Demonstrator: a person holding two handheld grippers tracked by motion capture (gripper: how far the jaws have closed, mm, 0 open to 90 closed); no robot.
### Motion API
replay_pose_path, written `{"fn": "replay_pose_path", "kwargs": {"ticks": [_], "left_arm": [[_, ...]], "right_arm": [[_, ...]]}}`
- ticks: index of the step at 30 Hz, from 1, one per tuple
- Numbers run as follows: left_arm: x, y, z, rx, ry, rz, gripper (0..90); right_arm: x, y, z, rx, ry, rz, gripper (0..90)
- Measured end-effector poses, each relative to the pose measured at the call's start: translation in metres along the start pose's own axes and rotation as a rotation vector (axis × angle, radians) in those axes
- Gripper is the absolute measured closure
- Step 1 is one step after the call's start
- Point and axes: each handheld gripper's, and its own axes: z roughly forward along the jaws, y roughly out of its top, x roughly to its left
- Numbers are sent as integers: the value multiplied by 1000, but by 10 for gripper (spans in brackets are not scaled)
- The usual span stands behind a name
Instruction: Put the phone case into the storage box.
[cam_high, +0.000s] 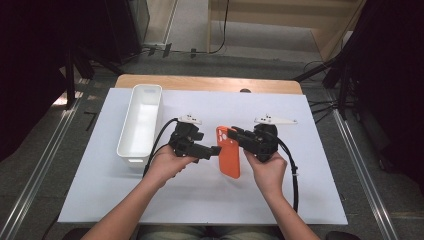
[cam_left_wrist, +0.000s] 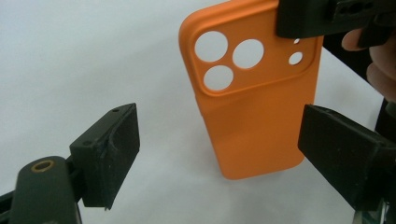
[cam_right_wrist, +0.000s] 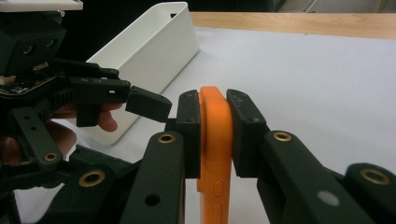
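In the high view, an orange silicone phone case (cam_high: 229, 159) is held just above the white-covered counter (cam_high: 200, 195), at three o'clock from a long white plastic bin (cam_high: 140, 123). The right tongs (cam_high: 236, 134) are clamped on its top corner, apparently so the case can be steadied for a handover. The left tongs (cam_high: 216, 150) are spread wide at the case's nine o'clock edge, gripping nothing.

In the left gripper view, the case (cam_left_wrist: 254, 93) is framed between the open jaws, untouched, its three round lens cut-outs showing.

In the right gripper view, the case's edge (cam_right_wrist: 215, 140) is pinched firmly between both pads. No brand or writing can be read.
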Motion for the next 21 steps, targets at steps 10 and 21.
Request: {"fn": "replay_pose_path", "kwargs": {"ticks": [10,21], "left_arm": [[-1,2,0,-16,-11,-18,54],[-8,0,5,-32,10,-24,40]], "right_arm": [[5,-4,4,-35,-9,11,749],[13,-5,8,-36,0,14,749]]}}
